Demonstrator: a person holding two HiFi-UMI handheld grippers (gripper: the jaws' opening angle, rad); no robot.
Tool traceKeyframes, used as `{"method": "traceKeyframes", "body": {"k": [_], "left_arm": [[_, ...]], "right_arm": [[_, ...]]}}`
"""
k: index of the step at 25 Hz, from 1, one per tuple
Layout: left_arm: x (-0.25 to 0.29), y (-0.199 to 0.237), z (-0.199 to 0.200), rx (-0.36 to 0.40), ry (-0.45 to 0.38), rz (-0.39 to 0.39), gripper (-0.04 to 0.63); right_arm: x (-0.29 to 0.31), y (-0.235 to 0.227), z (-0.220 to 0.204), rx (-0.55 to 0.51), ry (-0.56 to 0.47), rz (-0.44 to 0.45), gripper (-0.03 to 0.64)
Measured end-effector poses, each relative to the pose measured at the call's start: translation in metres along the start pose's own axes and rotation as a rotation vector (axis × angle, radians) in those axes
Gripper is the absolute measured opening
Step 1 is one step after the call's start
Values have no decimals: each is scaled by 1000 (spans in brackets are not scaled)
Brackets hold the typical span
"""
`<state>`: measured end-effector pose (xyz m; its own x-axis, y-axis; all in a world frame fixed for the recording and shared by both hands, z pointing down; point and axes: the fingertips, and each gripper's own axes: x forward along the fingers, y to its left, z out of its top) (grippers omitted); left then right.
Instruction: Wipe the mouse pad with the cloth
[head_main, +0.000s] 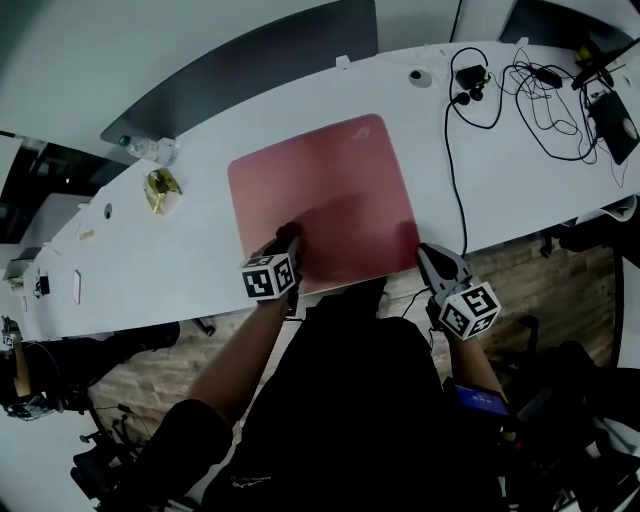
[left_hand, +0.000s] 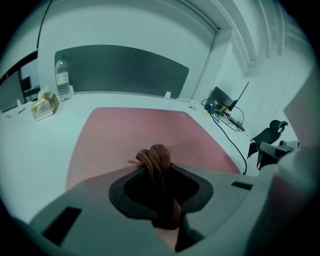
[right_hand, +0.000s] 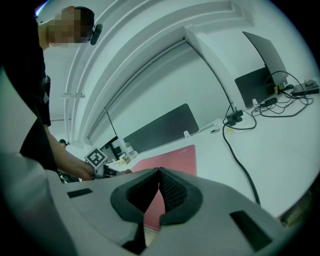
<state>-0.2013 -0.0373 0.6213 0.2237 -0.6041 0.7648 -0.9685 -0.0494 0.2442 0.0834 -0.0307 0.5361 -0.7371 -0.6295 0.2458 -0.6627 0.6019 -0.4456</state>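
Cloth (left_hand: 158, 159) – brown, bunched into a twisted wad and pinched in the left gripper (left_hand: 159, 174). The wad pokes out past the tips, over the near edge of the mouse pad (head_main: 325, 190), towards its left side. Can't tell if it presses on the pad or hangs just above.

From the folds it looks soft, light and limp. It should squash flat under pressure, and could slip out if held by a thin fold, so a grip across the thick of the bunch, as here, seems right.

Pad is pink, thin, flat on the white tabletop (head_main: 180, 250). It's likely flexible – it might creep or lift at a corner under a hard stroke.

Right gripper (head_main: 427, 254) has its jaws closed together on nothing, at the pad's near right corner by the tabletop edge. It's probably well placed to steady the pad.

Further out are a bottle (left_hand: 62, 77) and a snack packet (head_main: 162, 190) at left, with cables (head_main: 530, 90) far right, all apart from the pad.
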Motion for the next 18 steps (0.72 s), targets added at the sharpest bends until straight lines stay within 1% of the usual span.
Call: {"method": "traceKeyframes", "body": {"k": [12,18], "left_arm": [[37,-83,17,69,33,-158,91],[54,-126,23,107,36,-221,91]], "right_arm": [[-4,-11,6,3,4,-20,26],[-7,-17,7,12,5,-31,26]]}}
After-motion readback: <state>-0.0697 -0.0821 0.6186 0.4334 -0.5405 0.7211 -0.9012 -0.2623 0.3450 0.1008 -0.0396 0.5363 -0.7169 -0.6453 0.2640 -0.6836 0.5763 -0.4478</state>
